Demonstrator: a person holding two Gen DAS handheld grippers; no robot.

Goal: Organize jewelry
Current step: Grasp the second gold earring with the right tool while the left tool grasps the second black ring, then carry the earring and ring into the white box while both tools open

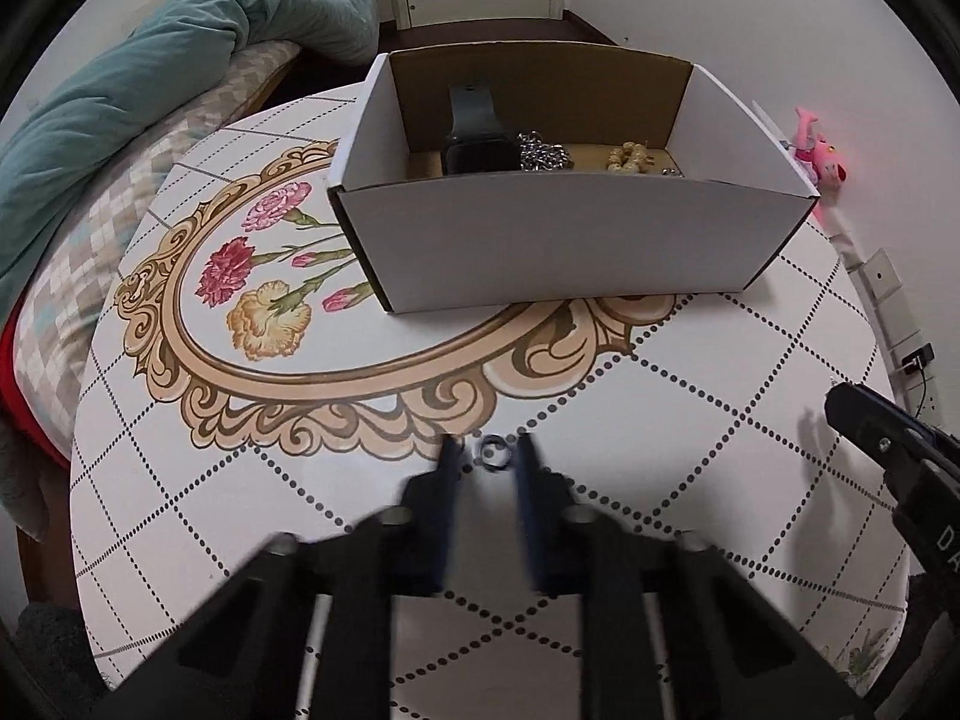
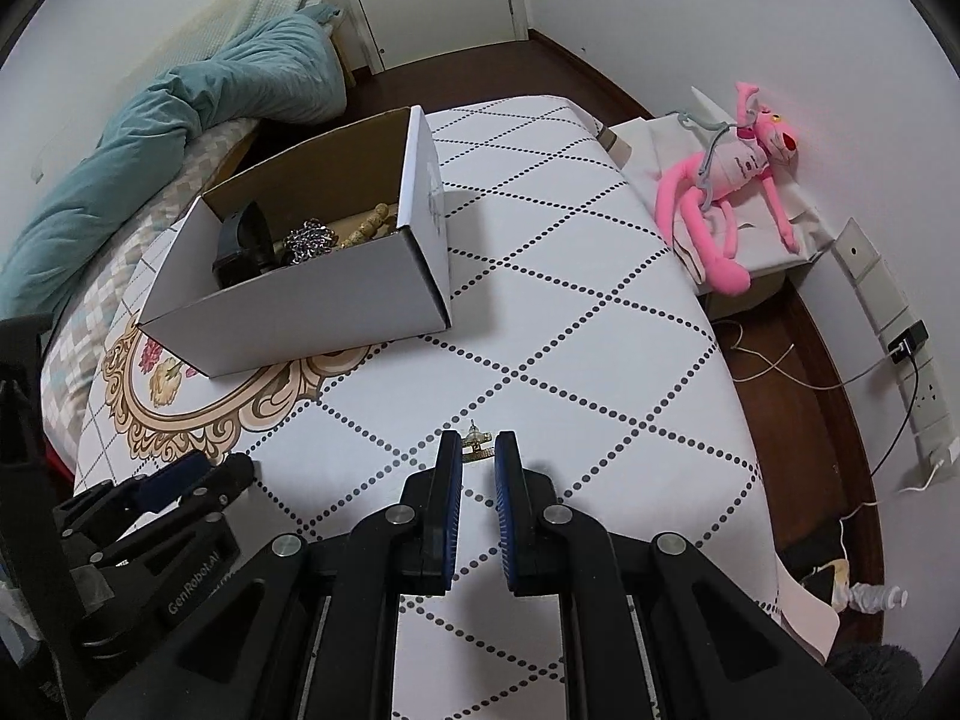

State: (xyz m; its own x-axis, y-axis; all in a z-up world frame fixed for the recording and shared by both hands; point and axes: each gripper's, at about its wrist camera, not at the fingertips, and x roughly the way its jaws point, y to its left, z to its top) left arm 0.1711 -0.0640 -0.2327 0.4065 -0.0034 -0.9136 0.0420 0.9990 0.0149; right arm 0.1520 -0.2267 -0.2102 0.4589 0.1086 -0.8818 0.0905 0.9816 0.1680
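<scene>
Jewelry lies in two places: two small pieces at the near edge of the bench (image 2: 600, 276) and several more in the box further back. In the left wrist view, the left tongs (image 1: 491, 455) have their blue-padded fingers drawn in around a small silver ring (image 1: 493, 455); the fingers are blurred, and the ring sits between the tips, seemingly pinched, on the white dotted-diamond cloth. In the right wrist view, the right tongs (image 2: 478, 450) are clamped on a small gold-coloured earring (image 2: 476, 443), which pokes out just beyond the fingertips, close above the cloth. No earlier view is at hand, so only this stance can be told.

Beyond both, toward the far left part of the bench, a white cardboard box (image 1: 558, 240) with a brown inside stands on the printed oval frame of carnations (image 1: 258, 294). Inside it lie a black smartwatch (image 1: 474, 132), a silver chain bracelet (image 1: 543, 153) just beside it, and a beige beaded bracelet (image 1: 627, 157).

Past the far right corner, a pink plush toy (image 2: 720, 204) lies off the bench by the wall. A teal quilt (image 2: 180, 138) is heaped on the bed beyond the left edge.
</scene>
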